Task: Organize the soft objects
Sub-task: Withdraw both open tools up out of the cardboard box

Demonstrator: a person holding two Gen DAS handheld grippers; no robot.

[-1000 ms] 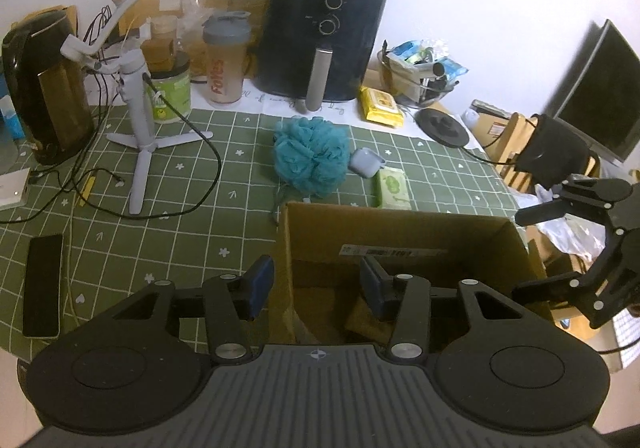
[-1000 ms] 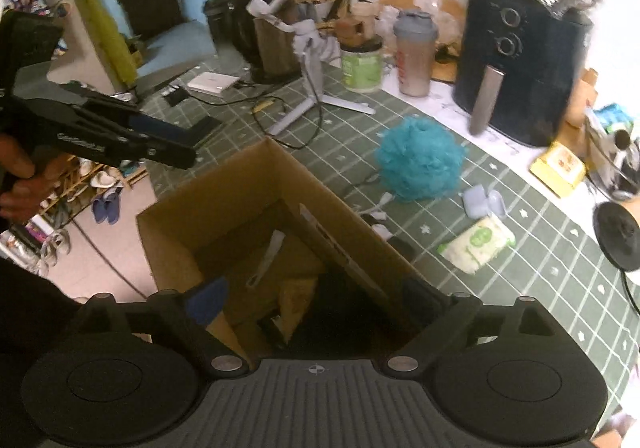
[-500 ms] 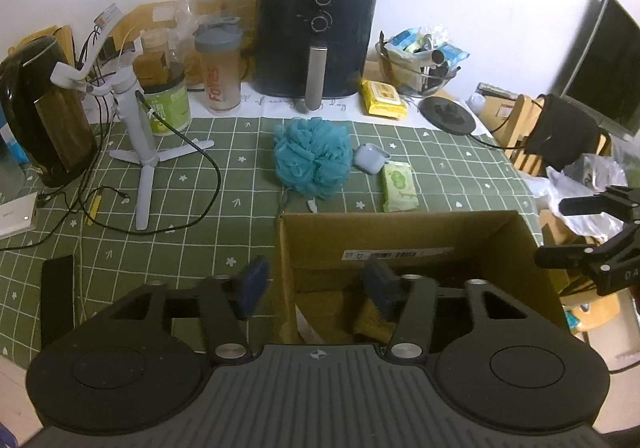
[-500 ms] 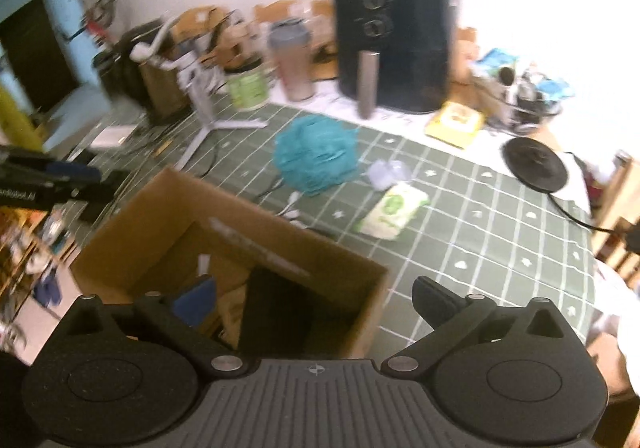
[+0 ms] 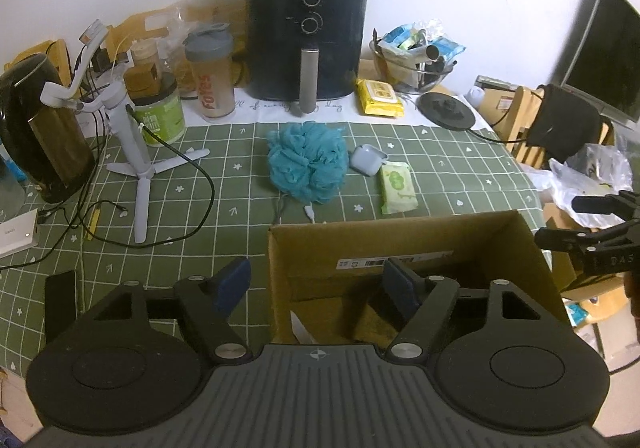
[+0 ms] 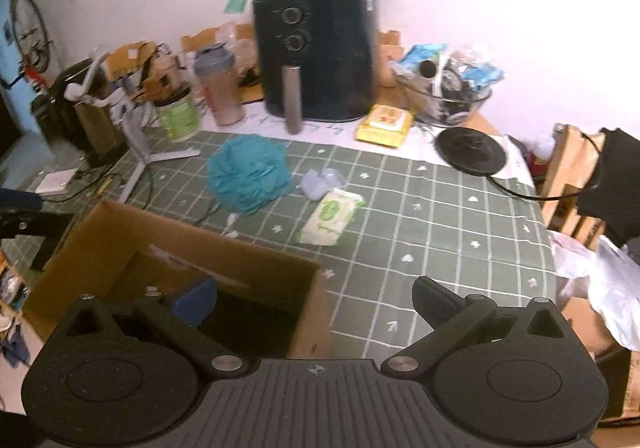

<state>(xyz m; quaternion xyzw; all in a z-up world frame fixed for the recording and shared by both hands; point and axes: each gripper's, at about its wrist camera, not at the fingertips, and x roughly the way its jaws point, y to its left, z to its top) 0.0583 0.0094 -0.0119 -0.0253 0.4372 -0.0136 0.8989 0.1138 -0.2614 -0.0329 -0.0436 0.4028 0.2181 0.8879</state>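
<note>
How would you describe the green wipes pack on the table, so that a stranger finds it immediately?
Start at the black air fryer by the wall and come forward to the teal bath sponge. Right of it, past a small white case, lies the wipes pack: flat, pale green, unlike the yellow pack behind.

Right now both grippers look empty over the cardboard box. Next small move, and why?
Probably move the right gripper forward toward the teal mesh bath pouf. Its jaws stand wide with nothing between them, and the pouf lies loose on the green checked tablecloth just beyond the open cardboard box. The left gripper, jaws opening and empty, straddles the box's left wall.
</note>
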